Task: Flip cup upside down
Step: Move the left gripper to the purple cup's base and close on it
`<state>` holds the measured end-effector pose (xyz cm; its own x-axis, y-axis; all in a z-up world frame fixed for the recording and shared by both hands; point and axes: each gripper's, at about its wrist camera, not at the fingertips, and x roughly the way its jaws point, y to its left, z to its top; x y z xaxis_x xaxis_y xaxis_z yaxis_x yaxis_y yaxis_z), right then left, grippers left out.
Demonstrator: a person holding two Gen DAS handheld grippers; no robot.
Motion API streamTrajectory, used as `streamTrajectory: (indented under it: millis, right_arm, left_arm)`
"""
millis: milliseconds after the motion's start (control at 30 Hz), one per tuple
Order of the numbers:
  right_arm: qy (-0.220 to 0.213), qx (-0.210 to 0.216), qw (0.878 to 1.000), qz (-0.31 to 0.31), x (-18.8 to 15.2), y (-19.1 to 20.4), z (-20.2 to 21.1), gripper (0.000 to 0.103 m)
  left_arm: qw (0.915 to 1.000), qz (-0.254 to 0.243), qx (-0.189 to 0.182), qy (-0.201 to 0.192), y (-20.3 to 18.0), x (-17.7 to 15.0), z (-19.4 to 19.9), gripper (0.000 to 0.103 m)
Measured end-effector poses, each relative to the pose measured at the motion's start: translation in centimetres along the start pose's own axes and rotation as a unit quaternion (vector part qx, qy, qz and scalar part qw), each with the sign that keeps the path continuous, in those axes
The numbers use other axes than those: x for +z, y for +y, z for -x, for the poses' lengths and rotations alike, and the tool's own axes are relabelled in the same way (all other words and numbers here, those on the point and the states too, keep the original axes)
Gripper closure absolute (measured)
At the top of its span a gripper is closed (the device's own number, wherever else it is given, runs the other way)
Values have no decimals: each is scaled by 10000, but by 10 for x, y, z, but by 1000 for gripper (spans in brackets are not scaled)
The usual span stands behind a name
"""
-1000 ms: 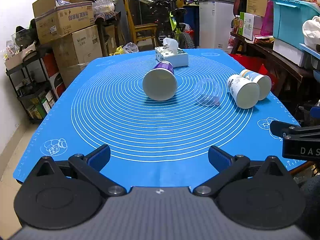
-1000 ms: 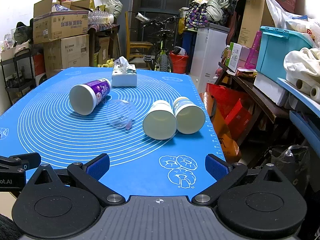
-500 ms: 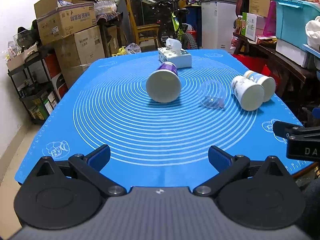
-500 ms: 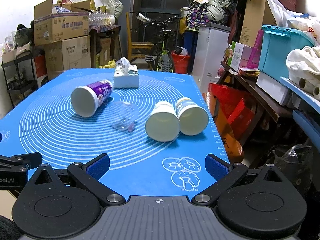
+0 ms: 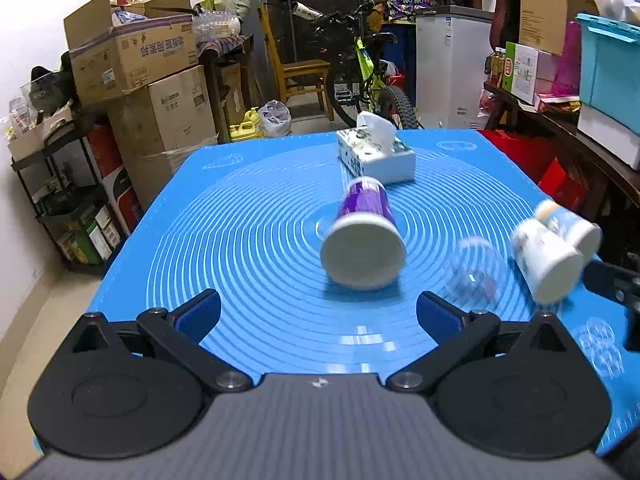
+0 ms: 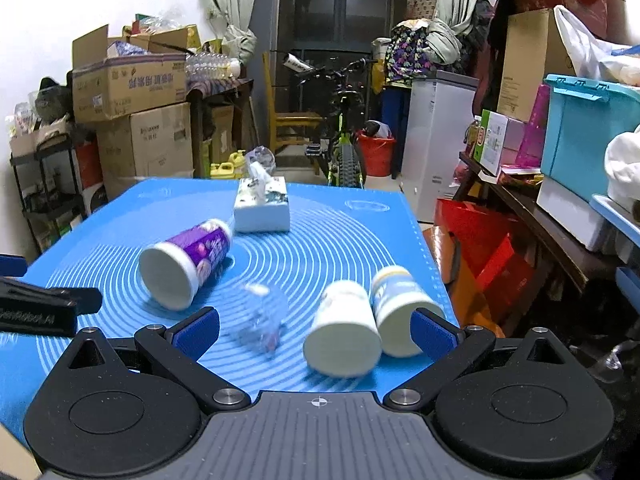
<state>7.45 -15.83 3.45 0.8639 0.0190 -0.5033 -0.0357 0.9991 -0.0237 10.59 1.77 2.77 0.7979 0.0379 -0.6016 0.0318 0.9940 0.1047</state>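
Several cups lie on their sides on the blue mat [image 5: 248, 232]. A purple-printed cup [image 5: 362, 236] lies in the middle with its white end toward me; it also shows in the right wrist view [image 6: 188, 260]. A clear plastic cup [image 5: 476, 272] [image 6: 260, 316] lies beside it. Two white cups lie side by side at the right, a near one [image 5: 548, 260] [image 6: 344, 332] and a far one [image 5: 572, 228] [image 6: 400, 304]. My left gripper [image 5: 318, 314] is open and empty just short of the purple cup. My right gripper [image 6: 316, 330] is open and empty, close before the near white cup.
A white tissue box [image 5: 374, 154] [image 6: 262, 208] stands at the back of the mat. Cardboard boxes [image 5: 136, 56] and a shelf stand at the left, a bicycle [image 5: 360, 76] behind the table, and storage bins [image 6: 588, 136] at the right.
Both grippers have moved forward over the mat toward the cups, which now look larger and nearer. The cups have not moved. Both grippers stay open.
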Motion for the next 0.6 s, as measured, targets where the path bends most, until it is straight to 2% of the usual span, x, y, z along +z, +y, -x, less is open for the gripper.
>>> streamTrajectory:
  millis: [167,233,400,500,600]
  right_arm:
    - [34,34,9998,-168,15,-8,-23,2]
    - [42,23,9998,-197,18,-10,-31,2]
    - [88,-9,9998,-157,25,-14,-51,2]
    - [125,-21,9998,-150,26,-15,-60,2]
    - [163,-24,9998,-138,25,-14,-67,2]
  left_arm:
    - [9997,49,-173,163,-1,33,-44,0]
    - [9993,-81,-284,224,-4,42,-65,0]
    - [9990,-224,-57,391,-13,57,-110,0]
    - [9973,-275,-146,667,-17,61,-131,0]
    - [9930,-123,-493,1064,-18,65,-147,0]
